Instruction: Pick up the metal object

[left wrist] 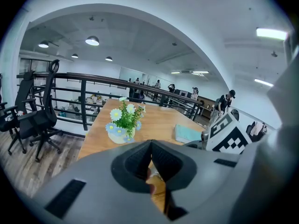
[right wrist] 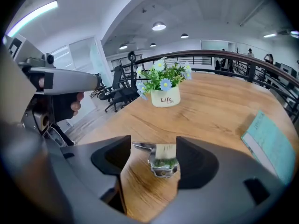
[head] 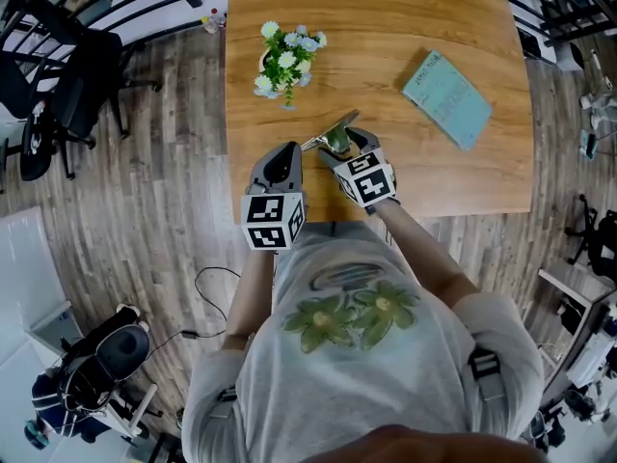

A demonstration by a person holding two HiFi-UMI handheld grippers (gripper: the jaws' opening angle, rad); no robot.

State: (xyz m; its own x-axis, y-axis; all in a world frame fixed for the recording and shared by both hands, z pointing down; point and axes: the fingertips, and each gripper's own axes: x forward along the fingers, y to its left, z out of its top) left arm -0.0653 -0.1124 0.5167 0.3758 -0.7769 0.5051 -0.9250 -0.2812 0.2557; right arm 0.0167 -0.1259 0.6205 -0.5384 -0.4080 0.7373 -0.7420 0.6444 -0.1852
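Right gripper (right wrist: 153, 158) is holding its jaws wide apart around a small shiny metal scoop (right wrist: 162, 164) lying on the wooden tabletop (right wrist: 219, 106) near the white flower pot (right wrist: 165, 97); left gripper (left wrist: 151, 146) jaws are meeting, empty.

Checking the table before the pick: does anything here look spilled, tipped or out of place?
Only the teal book lies skewed on the table. The flower pot stands upright, the metal object rests on the wood; nothing spilled.

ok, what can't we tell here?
- Metal object: right gripper view shows it between the right gripper's parted jaws; pad contact unclear.
- Head view: gripper body covers part of it.
- Book: cover print too small; cut by right gripper view's edge.
- Left gripper: jaws together; its body hides the table below.
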